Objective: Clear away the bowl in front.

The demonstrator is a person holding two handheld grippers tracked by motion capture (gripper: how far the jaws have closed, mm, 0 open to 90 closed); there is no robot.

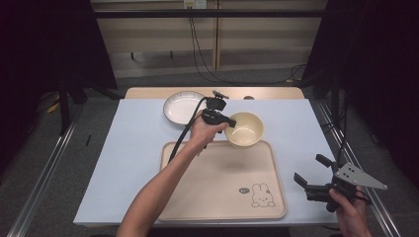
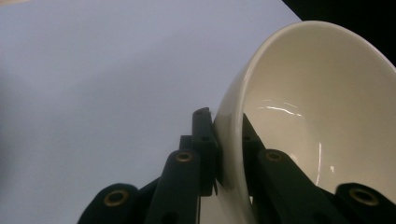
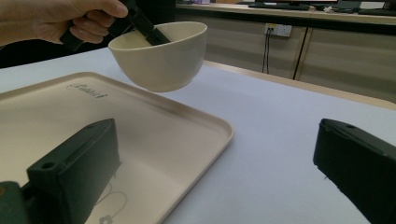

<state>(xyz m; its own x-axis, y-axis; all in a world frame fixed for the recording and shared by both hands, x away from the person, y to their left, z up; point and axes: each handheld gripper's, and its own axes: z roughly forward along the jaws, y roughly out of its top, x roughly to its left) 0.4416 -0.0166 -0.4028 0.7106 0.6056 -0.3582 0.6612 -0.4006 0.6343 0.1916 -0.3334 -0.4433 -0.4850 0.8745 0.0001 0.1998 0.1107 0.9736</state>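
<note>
L tongs (image 1: 228,122) pinch bowl (image 1: 244,129) rim — prob. clear of tray (image 1: 197,197).

We see a glossy, glazed-looking bowl (image 2: 299,107), a smooth matt plastic-looking tray (image 1: 222,182), and matt black gripper jaws.

- The right gripper (image 3: 224,172) shows its two black jaws rising from the bottom edge, set wide apart with nothing between them.
- A cream bowl (image 3: 161,58) hangs clear above the far edge of the beige tray (image 3: 154,135), lifted off the surface.
- The left gripper (image 3: 147,29) pinches the bowl's rim, one jaw inside and one outside, with a hand (image 3: 70,18) wrapped around its body.
- The tray lies on a pale blue table cover (image 3: 280,135); a small printed word sits near the tray's far edge.
</note>
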